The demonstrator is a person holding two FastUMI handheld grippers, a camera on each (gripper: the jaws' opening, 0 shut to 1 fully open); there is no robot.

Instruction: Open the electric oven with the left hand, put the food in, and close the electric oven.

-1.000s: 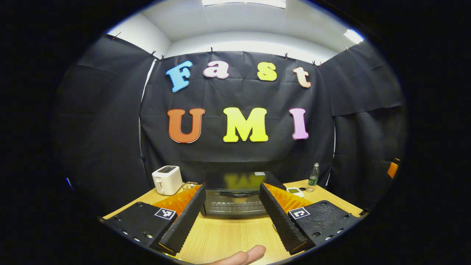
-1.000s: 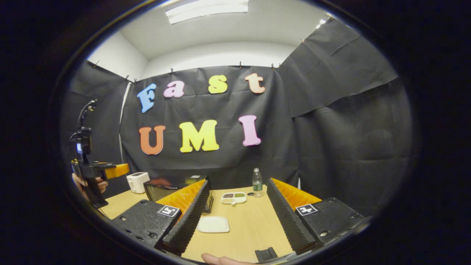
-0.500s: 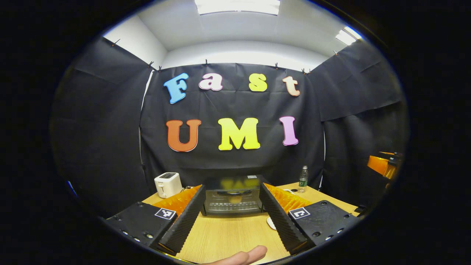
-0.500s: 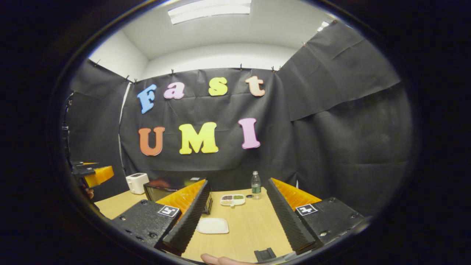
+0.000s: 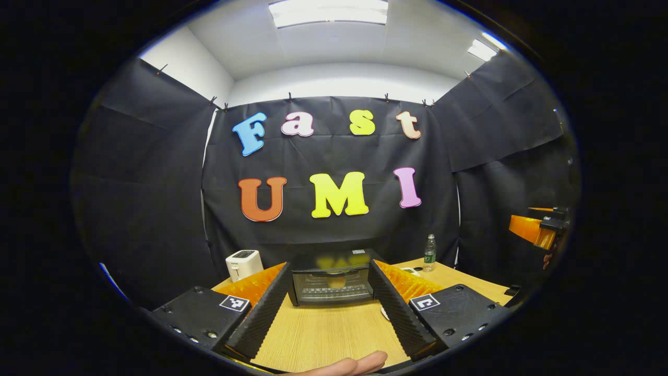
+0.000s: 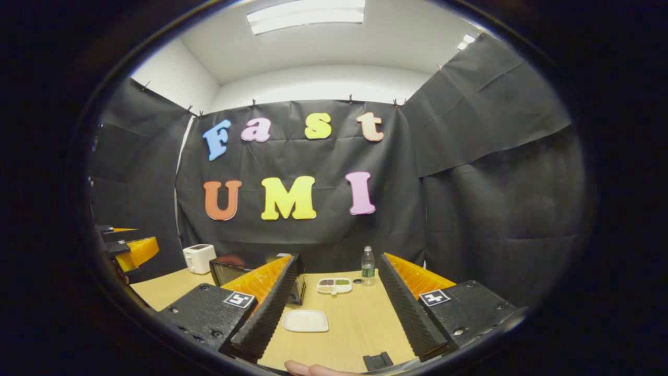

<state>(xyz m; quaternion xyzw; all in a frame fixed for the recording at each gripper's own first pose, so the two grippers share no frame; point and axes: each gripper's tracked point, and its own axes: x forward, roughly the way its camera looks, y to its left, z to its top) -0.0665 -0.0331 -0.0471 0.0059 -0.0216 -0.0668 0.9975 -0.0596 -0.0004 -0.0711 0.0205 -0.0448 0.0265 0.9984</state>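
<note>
The black electric oven [image 5: 331, 282] stands on the wooden table with its glass door shut, straight ahead between the fingers of my left gripper [image 5: 329, 269], which is open and holds nothing. In the right gripper view the oven [image 6: 229, 271] sits at the left, partly behind one finger. My right gripper [image 6: 338, 258] is open and empty above the table. A white sectioned dish of food [image 6: 334, 285] lies beyond it, and a white plate [image 6: 306, 321] lies nearer. The right gripper [image 5: 537, 230] hangs at the far right in the left gripper view. The left gripper [image 6: 128, 250] shows at the left edge.
A white toaster [image 5: 243, 263] stands left of the oven and a plastic bottle [image 5: 429, 253] to its right. A small black block [image 6: 377, 361] lies near the table's front edge. A person's fingertip [image 5: 360, 363] shows at the bottom.
The left gripper view has drawn back and tilted up, so the oven looks smaller. The right gripper has come in at its right edge. In the right gripper view the left gripper sank lower.
</note>
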